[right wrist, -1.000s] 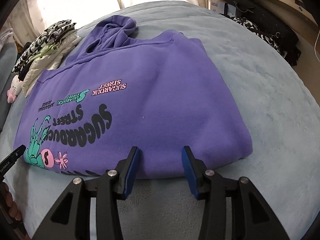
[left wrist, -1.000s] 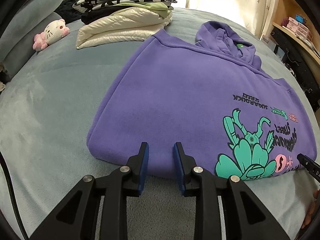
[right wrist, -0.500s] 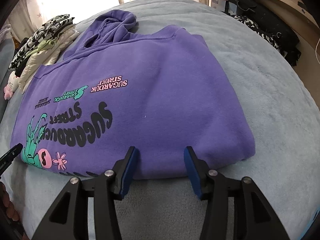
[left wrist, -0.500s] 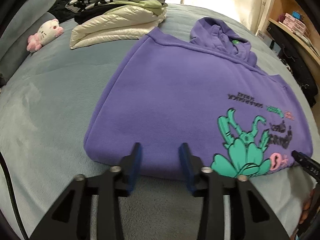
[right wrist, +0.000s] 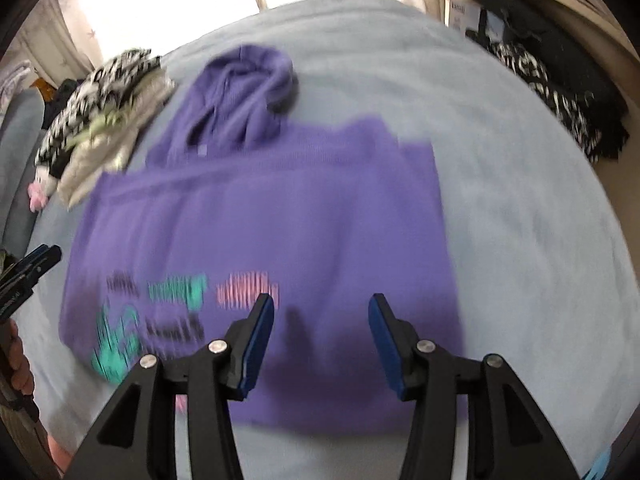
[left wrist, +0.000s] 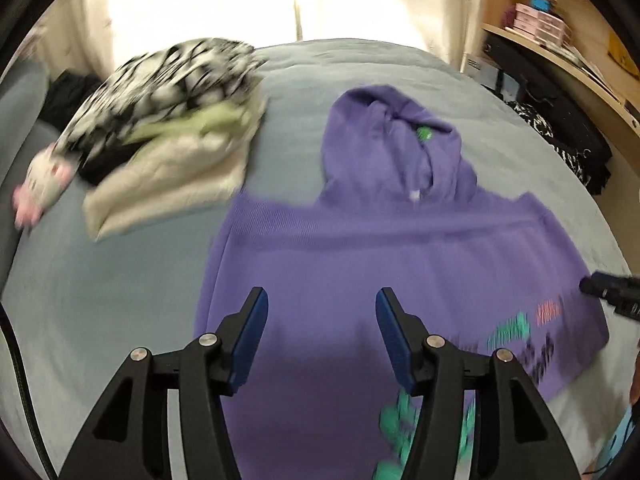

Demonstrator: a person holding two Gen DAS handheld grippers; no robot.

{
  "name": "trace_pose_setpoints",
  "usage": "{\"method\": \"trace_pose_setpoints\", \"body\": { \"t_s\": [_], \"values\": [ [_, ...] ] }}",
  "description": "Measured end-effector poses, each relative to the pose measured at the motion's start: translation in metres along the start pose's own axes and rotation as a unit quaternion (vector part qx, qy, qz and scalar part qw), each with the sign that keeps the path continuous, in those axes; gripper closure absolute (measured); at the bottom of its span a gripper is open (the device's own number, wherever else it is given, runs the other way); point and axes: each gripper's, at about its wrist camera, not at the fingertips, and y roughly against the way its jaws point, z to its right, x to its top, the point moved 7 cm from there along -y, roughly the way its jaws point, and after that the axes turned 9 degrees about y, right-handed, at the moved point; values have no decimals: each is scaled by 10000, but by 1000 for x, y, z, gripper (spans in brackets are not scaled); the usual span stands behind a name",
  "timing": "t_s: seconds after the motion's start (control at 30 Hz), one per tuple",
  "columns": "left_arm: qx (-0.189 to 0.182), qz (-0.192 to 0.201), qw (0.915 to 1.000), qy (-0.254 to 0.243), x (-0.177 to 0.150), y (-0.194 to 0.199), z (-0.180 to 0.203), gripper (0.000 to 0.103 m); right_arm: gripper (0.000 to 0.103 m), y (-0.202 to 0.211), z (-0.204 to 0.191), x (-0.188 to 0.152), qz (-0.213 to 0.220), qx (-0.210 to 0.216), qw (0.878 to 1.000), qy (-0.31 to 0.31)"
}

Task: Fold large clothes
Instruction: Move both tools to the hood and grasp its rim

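Note:
A purple hoodie [left wrist: 360,248] [right wrist: 280,216] lies folded and flat on the grey-blue bed, printed side up, hood toward the window. My left gripper [left wrist: 320,320] hovers above its near left part; its jaws are opening and hold nothing. My right gripper [right wrist: 320,324] hovers above the near right part, open and empty. In the left wrist view the tip of the right gripper [left wrist: 608,292] shows at the right edge. The left gripper's tip [right wrist: 32,268] shows at the left edge of the right wrist view. Both views are motion-blurred.
A stack of folded clothes [left wrist: 168,132] [right wrist: 104,120] sits at the far left of the bed [left wrist: 120,280], with a white and pink plush toy [left wrist: 44,184] beside it. Dark garments [right wrist: 560,92] and a wooden shelf [left wrist: 560,52] stand along the right side. Curtains hang behind.
Both grippers have lifted off the hoodie's near edge and moved forward over it. The left jaws have spread wider; the hoodie stays flat on the bed.

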Motion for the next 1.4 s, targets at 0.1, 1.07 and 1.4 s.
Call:
{"method": "trace_pose_setpoints", "body": {
  "t_s": [0.1,1.07,1.4],
  "values": [
    [9,-84,9998,-163,49,-37,13,48,54,-7,5,49,321,141,9994,24],
    [-325,-849,9941,588,167,-267,34,96,57,-188,19,208,337,1574,9850,-629],
    [78,179,9997,134,188,-192,32,98,103,-188,-10,228,589,1364,9884,-323]
  ]
}}
